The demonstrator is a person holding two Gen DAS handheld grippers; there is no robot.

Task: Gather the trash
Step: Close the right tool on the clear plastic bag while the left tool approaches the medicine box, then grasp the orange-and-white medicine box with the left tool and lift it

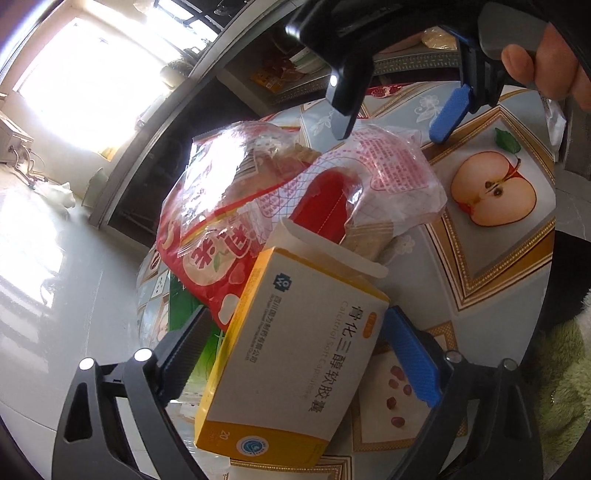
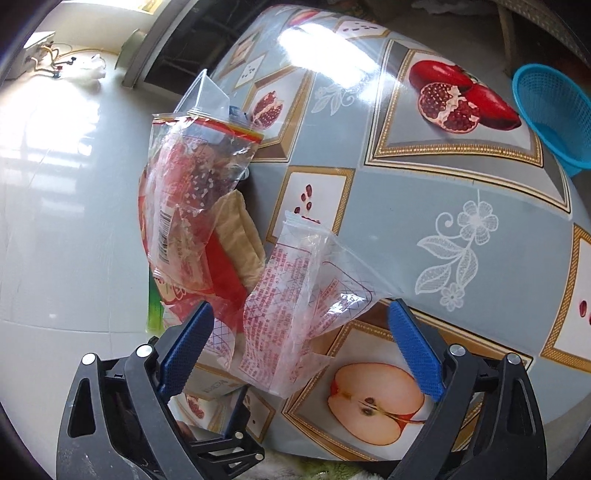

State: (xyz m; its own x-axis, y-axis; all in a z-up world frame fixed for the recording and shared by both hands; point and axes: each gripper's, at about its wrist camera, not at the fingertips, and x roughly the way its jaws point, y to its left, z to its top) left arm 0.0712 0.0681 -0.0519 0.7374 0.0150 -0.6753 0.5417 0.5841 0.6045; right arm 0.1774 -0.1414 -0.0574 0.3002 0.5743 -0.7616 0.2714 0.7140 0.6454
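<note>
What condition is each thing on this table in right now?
Medicine box: end flap open, lying between the left gripper's fingers.
Clear wrapper: crumpled, empty.
Red snack bag: crumpled, lying flat.
Blue basket: upright at the table edge.
Left gripper: open.
Right gripper: open.

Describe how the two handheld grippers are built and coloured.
Both match. The left gripper and the right gripper have black plastic frames with triangular cut-outs and round silver pivot pins. Each finger carries a blue textured pad. The left view shows a grey handle piece on the right gripper, with a bare hand around it.
</note>
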